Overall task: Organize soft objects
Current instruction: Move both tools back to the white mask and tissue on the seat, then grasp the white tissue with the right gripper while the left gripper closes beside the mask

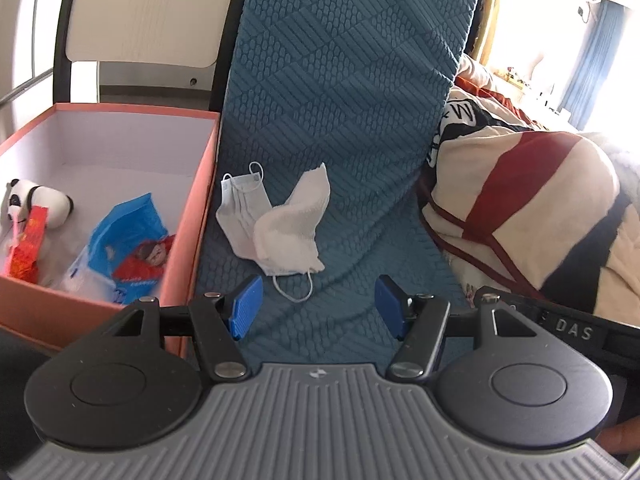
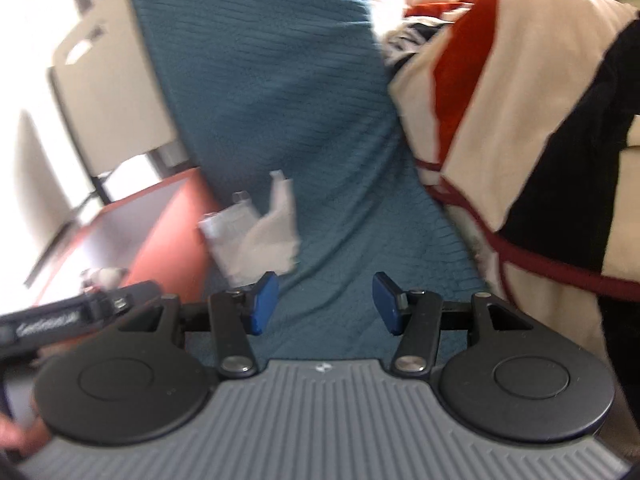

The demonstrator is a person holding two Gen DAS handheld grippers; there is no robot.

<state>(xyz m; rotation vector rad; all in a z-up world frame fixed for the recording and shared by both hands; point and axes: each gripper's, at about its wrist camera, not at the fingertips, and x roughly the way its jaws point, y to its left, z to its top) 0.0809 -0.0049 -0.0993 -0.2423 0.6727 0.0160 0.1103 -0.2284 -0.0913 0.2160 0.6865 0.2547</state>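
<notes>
A face mask [image 1: 244, 216] and a white cloth [image 1: 290, 228] lie overlapping at the middle of the left wrist view, on a teal blanket [image 1: 344, 120]. Below them the left gripper [image 1: 316, 307] stands open and empty, pads clear of the mask's ear loop. The right gripper [image 2: 326, 304] is likewise open, holding nothing; its view is blurred, so the mask there is only a pale shape. An orange box [image 1: 200, 208] at left holds a panda toy [image 1: 36, 204] and a blue packet [image 1: 128, 236]. A striped quilt [image 1: 540, 208] is piled at right.

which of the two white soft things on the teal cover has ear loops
The face mask: pleated and flat, with thin elastic loops at both ends. The crumpled white tissue lying partly over it is quilted and has no loops.
</notes>
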